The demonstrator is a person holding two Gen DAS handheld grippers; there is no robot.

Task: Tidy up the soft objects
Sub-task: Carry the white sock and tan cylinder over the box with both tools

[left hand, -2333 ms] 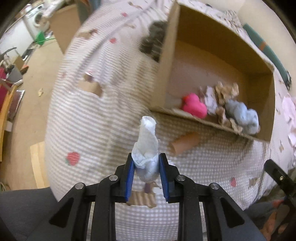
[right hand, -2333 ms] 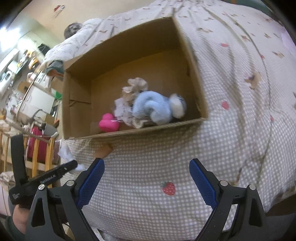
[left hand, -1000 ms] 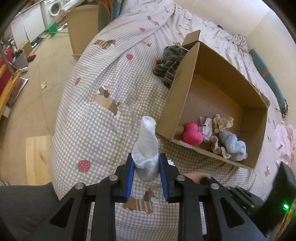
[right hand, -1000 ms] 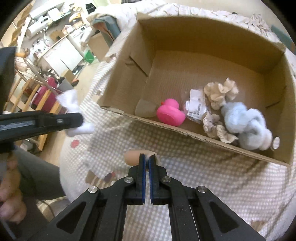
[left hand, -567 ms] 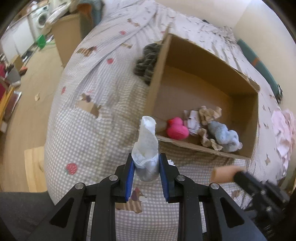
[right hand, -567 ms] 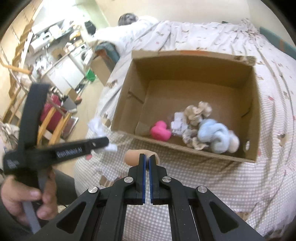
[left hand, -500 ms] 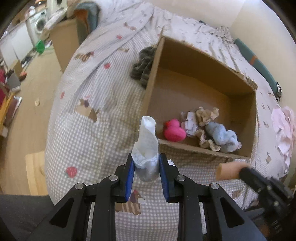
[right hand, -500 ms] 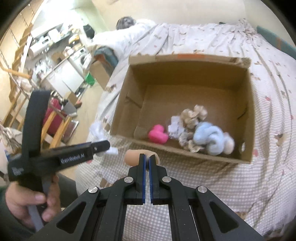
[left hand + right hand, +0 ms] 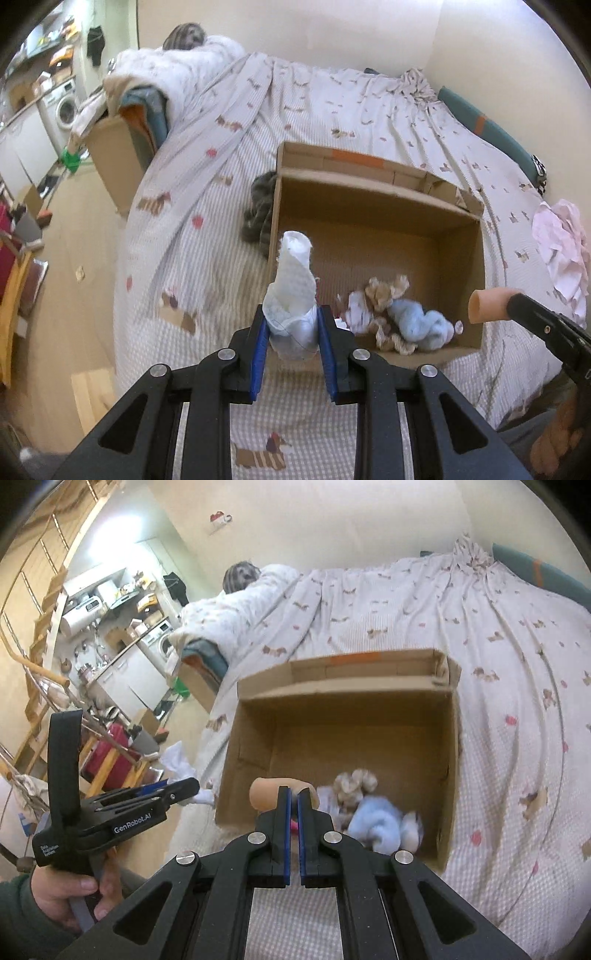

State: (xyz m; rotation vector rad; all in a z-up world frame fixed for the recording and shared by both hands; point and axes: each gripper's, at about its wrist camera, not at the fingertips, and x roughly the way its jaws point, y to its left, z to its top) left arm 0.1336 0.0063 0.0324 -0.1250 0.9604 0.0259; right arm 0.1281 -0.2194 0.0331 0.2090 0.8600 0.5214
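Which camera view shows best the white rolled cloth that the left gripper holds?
The left wrist view: the white rolled cloth stands upright, whole, between the left gripper pads. The right wrist view shows only small white bits beside that gripper.

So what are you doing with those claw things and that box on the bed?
A person is tidying soft things into the open cardboard box on the checked bedspread. The left claw is clamped on a rolled white cloth, and the right claw pinches a small peach-coloured tube. Both are held above the box's near edge. A fluffy blue toy and a beige frilly piece already lie inside.
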